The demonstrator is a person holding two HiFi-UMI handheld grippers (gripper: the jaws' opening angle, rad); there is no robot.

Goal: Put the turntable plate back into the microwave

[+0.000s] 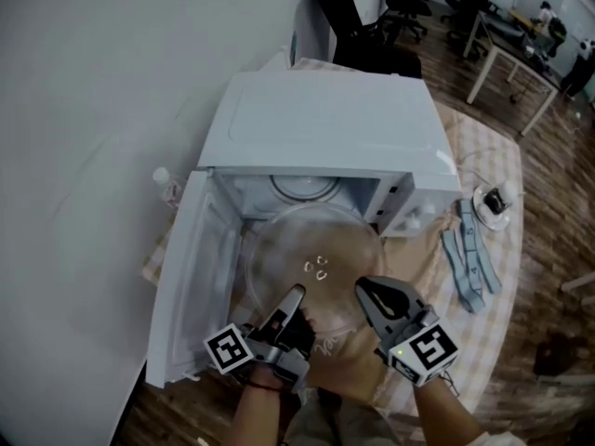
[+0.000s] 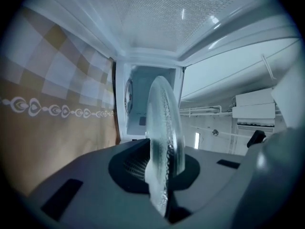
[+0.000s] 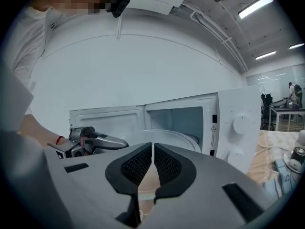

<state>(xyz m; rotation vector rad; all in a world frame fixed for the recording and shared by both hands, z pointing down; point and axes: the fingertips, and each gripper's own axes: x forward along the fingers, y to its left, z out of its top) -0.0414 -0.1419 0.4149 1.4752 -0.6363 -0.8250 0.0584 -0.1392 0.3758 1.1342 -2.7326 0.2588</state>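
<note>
The clear glass turntable plate [image 1: 311, 249] hangs level in front of the open white microwave [image 1: 325, 128], its far rim at the cavity mouth. My left gripper [image 1: 296, 294] is rolled on its side and shut on the plate's near-left rim; in the left gripper view the plate [image 2: 164, 142] stands edge-on between the pads of the left gripper [image 2: 163, 173]. My right gripper [image 1: 364, 289] is at the near-right rim, shut with nothing between its pads; whether it touches the glass I cannot tell. The right gripper view shows the plate [image 3: 176, 136] just beyond the shut right gripper [image 3: 152, 161].
The microwave door [image 1: 186, 277] is swung open to the left. A checked cloth [image 1: 483, 156] covers the table. Blue straps [image 1: 469, 258] and a small white round item [image 1: 493, 201] lie right of the microwave. A small bottle [image 1: 165, 182] stands at its left. Office chairs and desks are behind.
</note>
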